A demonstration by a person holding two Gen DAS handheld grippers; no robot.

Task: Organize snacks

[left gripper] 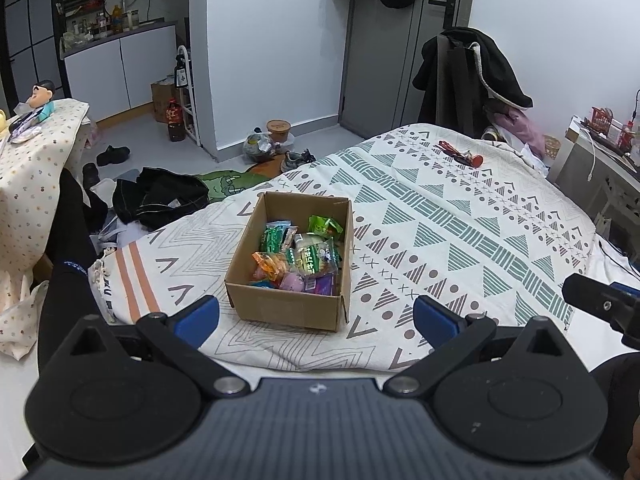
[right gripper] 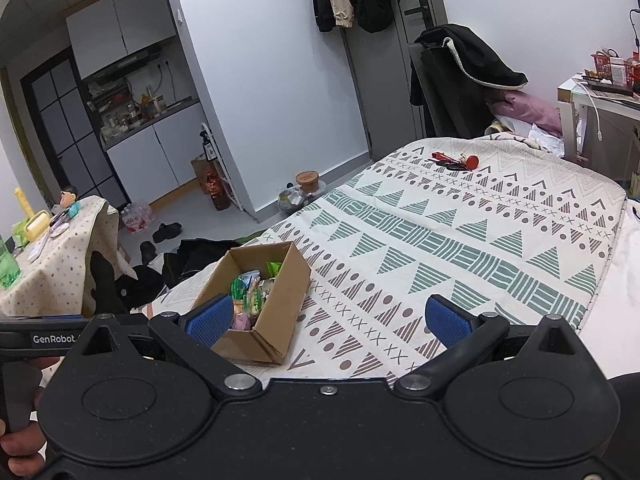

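Left gripper (left gripper: 316,318): I am holding it above the near edge of the bed, its blue fingers (left gripper: 198,320) spread wide with nothing between them.
Right gripper (right gripper: 340,322): I am keeping it wide apart too, gripping nothing; its left pad is overlapping the box in its own view, and I cannot tell whether it is touching.
Cardboard box (left gripper: 296,308): it is sitting open on the patterned bedspread (left gripper: 460,216), near the bed's left edge, just ahead of my left fingers.
Snacks (left gripper: 302,256): they are lying piled inside the box, packets in green, orange, purple and white overlapping one another.
Hard to make out: the print on the packets is staying unreadable, and the lower packets are hiding under the top ones.
Cut off: the right wrist view is showing only a slice of the box interior, its near wall and my pad blocking the rest.
Left view only: the tip of my right gripper is poking in at the right edge.
Right view only: my hand (right gripper: 18,444) is wrapping the left gripper's handle at the lower left corner.
Far end of bed: small red items (right gripper: 456,161) are lying there, too small to identify.
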